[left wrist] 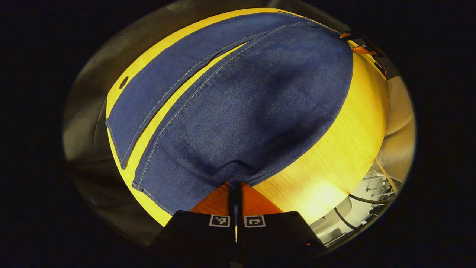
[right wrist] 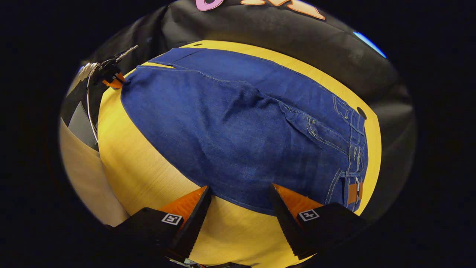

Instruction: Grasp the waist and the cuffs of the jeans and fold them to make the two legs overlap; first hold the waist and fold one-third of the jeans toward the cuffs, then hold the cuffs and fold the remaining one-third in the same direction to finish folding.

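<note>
Left gripper (left wrist: 236,186) at bottom centre of the left gripper view: orange fingers pinched together on the near hem of the jeans (left wrist: 238,108), denim puckered at the pinch. Right gripper (right wrist: 240,203) at the bottom of the right gripper view: jaws spread wide, fingers (right wrist: 186,203) hovering over bare table (right wrist: 148,178) right at the near edge of the denim, gripping nothing. Jeans lie flat on the yellow wood-grain tabletop, spanning most of both frames. Left gripper view: two legs run up the frame with a thin strip of table between them. Right gripper view: waistband and pocket stitching sit at right, and the other gripper shows far off at upper left, at the cuff end.
</note>
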### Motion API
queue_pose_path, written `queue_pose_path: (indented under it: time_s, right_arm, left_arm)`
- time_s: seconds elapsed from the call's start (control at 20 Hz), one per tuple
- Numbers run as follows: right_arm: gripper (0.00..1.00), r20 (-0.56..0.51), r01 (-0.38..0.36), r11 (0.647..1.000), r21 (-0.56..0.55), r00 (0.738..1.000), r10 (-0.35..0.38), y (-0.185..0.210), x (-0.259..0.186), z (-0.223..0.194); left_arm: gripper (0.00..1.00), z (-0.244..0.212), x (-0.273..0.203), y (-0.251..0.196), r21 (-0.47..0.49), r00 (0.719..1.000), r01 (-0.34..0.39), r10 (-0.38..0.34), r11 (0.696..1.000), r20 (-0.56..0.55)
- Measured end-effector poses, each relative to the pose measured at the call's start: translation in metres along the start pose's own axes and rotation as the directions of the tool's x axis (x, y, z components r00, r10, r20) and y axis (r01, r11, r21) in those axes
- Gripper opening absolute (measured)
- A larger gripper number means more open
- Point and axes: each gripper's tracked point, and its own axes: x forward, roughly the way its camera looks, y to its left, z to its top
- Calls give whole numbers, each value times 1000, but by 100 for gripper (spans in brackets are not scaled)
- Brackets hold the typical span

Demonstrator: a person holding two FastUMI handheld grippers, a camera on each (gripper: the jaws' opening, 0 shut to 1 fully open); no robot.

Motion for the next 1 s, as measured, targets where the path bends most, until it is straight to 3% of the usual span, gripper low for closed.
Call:
queue_pose_path:
  time_s: [0.3, 0.35, 0.4, 0.55, 0.75, 0.9, 0.95, 1.0]
  right_arm:
    - [97, -19, 4, 1000, 24, 1000, -4, 0, 0, 0]
    - [91, -22, 8, 1000, 29, 1000, -8, 0, 1, 0]
    - [91, -25, 12, 999, 31, 1000, -11, -2, 1, 2]
    - [67, -3, -1, 1000, -8, 1000, 1, -2, 1, 6]
    - [15, -17, 12, 1000, -14, 1000, -12, 8, 4, 7]
    - [13, 22, 31, 999, 24, 999, -31, 4, 3, 7]
    - [3, 38, 51, 998, 33, 998, -52, 3, 2, 7]
    - [5, 64, 74, 997, 36, 995, -76, 3, 2, 5]
  left_arm:
    - [0, 1, 0, 0, 0, 1000, 3, -3, 1000, 16]
    - [0, 1, 1, 0, 1, 1000, 3, -3, 1000, 16]
    - [0, 1, 0, 0, 2, 1000, 4, -4, 1000, 15]
    - [0, 2, 0, -1, 3, 1000, 4, -4, 1000, 15]
    - [0, 1, 0, -1, 1, 1000, 3, -3, 1000, 17]
    - [0, 1, 1, 0, -11, 999, -8, 9, 1000, 44]
    - [0, 1, 0, 1, -24, 998, -15, 17, 1000, 57]
    - [0, 1, 1, 1, -40, 997, -22, 25, 999, 70]
